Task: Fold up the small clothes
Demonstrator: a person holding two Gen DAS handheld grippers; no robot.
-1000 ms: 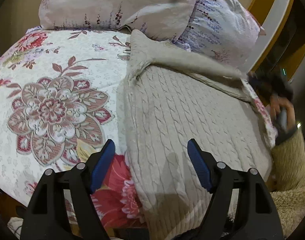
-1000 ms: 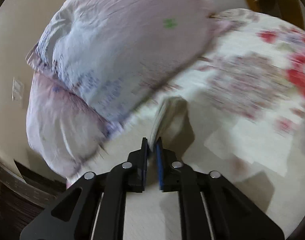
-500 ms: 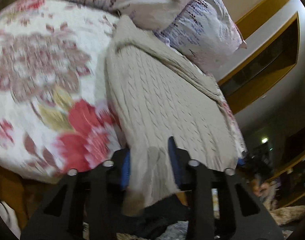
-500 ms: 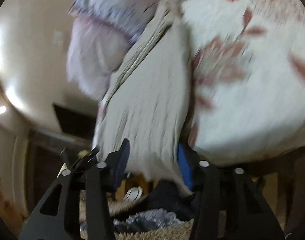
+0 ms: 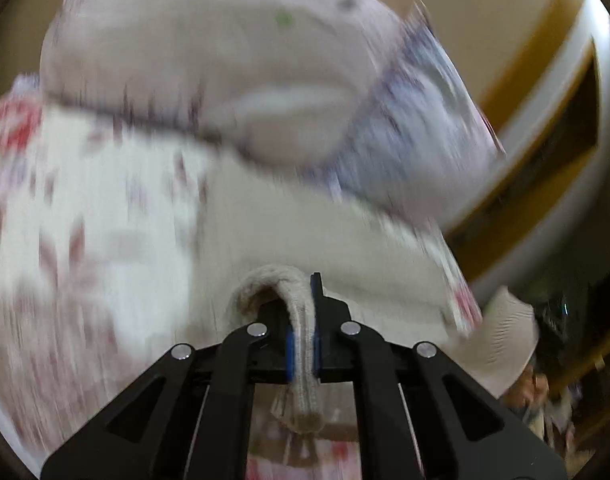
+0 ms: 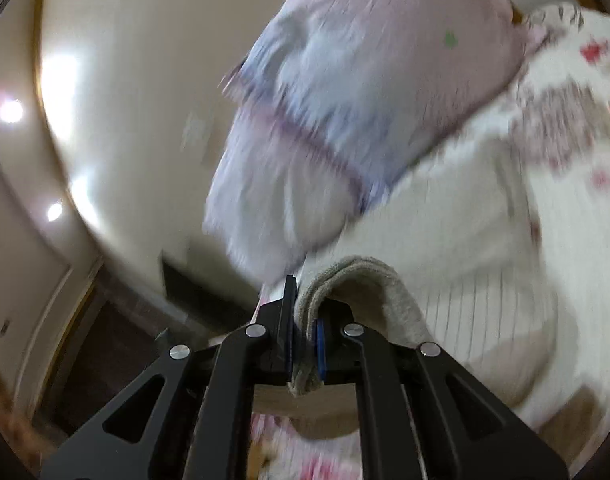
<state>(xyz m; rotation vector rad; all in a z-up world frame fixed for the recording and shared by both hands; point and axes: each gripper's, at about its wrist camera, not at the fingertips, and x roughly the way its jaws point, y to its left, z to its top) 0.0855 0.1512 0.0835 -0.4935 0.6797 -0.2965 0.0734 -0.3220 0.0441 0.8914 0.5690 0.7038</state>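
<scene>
A beige cable-knit sweater (image 5: 325, 236) lies on the floral bed cover (image 5: 85, 220), and also shows in the right wrist view (image 6: 505, 264). My left gripper (image 5: 303, 312) is shut on the sweater's ribbed hem, which loops over the fingers and hangs down between them. My right gripper (image 6: 305, 316) is shut on another part of the hem (image 6: 361, 280). Both hold the hem lifted above the bed, with the sweater body stretching away toward the pillows. Both views are blurred by motion.
Two pale floral pillows (image 5: 209, 64) (image 6: 365, 92) lie at the head of the bed beyond the sweater. A cream wall (image 6: 145, 80) and a yellow wooden frame (image 5: 537, 92) lie beyond. The bed edge is at the right (image 5: 461, 300).
Both grippers closed on the sweater's hem at the bed's edge and have lifted it up and forward toward the pillows. One second ago the left gripper was open over the flat sweater.
</scene>
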